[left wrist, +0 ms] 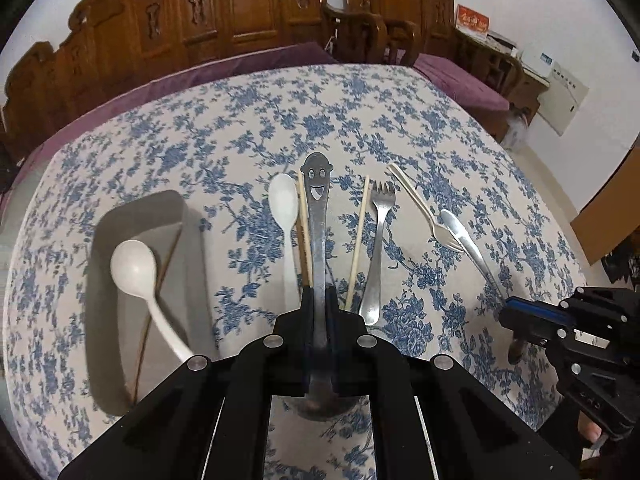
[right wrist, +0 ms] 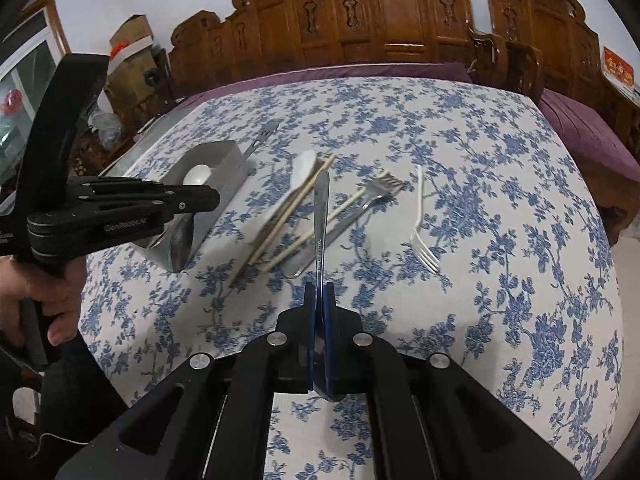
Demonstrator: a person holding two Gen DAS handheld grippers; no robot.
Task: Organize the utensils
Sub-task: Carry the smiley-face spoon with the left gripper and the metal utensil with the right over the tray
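Above the floral-clothed desk [left wrist: 400,100], the left gripper [left wrist: 319,300] fingers clamp a smiley-handled metal spoon [left wrist: 318,216]; the right gripper [right wrist: 320,300] fingers clamp a steel knife [right wrist: 321,216], clear of the grey tray [left wrist: 188,240].

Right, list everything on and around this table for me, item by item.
Tablecloth: one, white with blue flowers, covering the table.
Tray: one, grey, left side.
White spoons: two; one in the tray, one mid-cloth.
Dark chopsticks: apparently a pair, brown, in the tray.
Pale chopsticks: at least three, mid-cloth.
Steel fork: one, mid-cloth.
Plastic fork: one, white, right side.
Smiley spoon: one, steel, held.
Steel utensil: one, held; working end hidden.
Carved seats: several, brown, behind.
Left gripper: black, jaws shut on smiley spoon.
Right gripper: black, jaws shut on steel utensil.
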